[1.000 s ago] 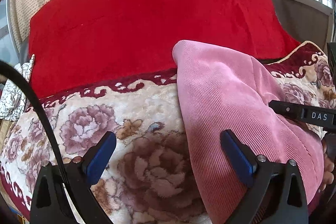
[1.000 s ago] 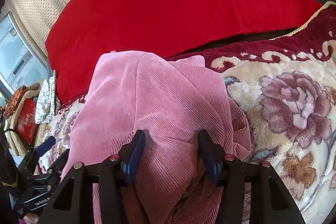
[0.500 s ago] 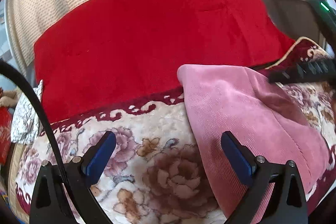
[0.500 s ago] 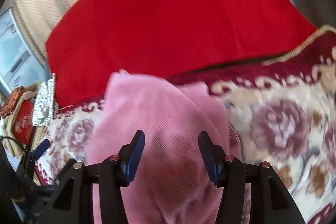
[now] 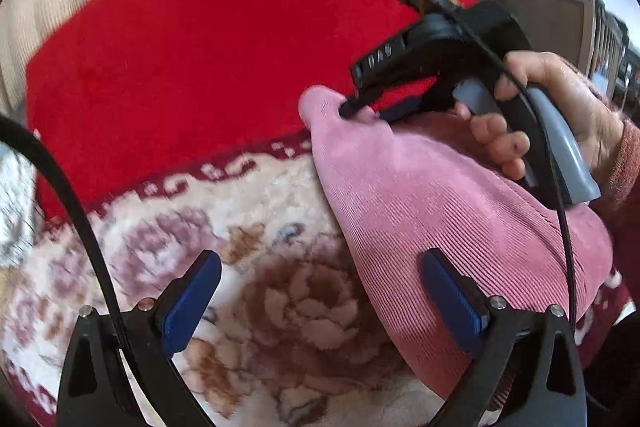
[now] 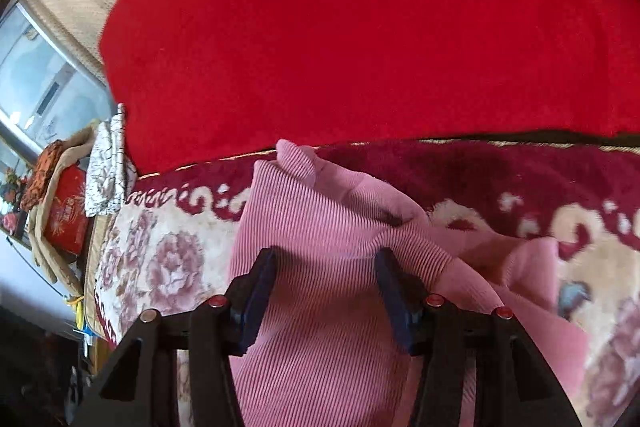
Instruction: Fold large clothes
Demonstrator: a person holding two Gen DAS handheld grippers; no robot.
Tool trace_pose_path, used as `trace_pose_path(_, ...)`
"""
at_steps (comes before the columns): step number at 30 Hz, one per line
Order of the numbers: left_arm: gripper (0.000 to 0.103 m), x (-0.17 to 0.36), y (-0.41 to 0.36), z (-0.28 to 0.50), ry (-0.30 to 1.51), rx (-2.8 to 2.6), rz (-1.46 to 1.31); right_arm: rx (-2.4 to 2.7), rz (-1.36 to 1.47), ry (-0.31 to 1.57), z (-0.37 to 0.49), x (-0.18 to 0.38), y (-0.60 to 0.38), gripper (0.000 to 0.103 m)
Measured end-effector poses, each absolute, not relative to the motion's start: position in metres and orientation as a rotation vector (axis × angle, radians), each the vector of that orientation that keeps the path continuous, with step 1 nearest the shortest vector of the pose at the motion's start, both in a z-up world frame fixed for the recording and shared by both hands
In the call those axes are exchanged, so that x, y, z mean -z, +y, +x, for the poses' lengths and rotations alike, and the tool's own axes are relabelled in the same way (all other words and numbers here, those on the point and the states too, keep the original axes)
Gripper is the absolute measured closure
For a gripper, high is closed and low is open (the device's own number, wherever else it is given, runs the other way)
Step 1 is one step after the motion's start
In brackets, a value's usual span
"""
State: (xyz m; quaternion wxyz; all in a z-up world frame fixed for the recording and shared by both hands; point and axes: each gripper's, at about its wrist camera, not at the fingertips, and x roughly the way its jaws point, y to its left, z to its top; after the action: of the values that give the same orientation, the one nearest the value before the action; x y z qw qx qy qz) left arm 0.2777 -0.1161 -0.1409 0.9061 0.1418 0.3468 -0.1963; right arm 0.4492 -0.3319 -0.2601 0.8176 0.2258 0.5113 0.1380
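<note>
1 pink ribbed garment point(image 5: 432, 203) lies on the floral blanket point(image 5: 240, 227), its far corner reaching the dark red patterned border, just short of the red cover point(image 5: 200, 47) behind. Open blanket to the left of the garment's long left edge; in the right wrist view more bare blanket to the right, with a loose pink fold spilling that way. Blanket's left edge drops off near a cluttered side area with 1 red box point(image 6: 66, 207) and 1 white patterned cloth point(image 6: 106, 171). Left gripper point(image 5: 320, 291) angled down, jaws wide, nothing between the pads; left pad over bare blanket, right pad over the garment's edge. Right gripper point(image 5: 360, 107) tilted down at the garment's far corner, a hand point(image 5: 552, 115) wrapped around its grey handle, fingers curled under. From its own camera the right gripper point(image 6: 326, 291) has jaws half apart with ribbed cloth bunched between them; cannot tell if the pads pinch it. 2 grippers, 1 garment, 1 hand visible.
</note>
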Motion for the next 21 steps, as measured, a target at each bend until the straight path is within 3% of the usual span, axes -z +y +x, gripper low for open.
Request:
trace_pose_path(5,0.003,0.139,-0.121,0.266,0.662,0.382,0.380,-0.270,0.483,1.052,0.437,0.241,-0.333,0.048)
trace_pose_path(13,0.003,0.140,-0.117,0.266,0.668,0.349,0.376,-0.255,0.442,0.958,0.342,0.192,-0.352,0.046)
trace_pose_path(21,0.003,0.139,-0.119,0.262,0.661,0.332,0.377,-0.211,0.505,1.024,0.278,0.221,-0.372,0.046)
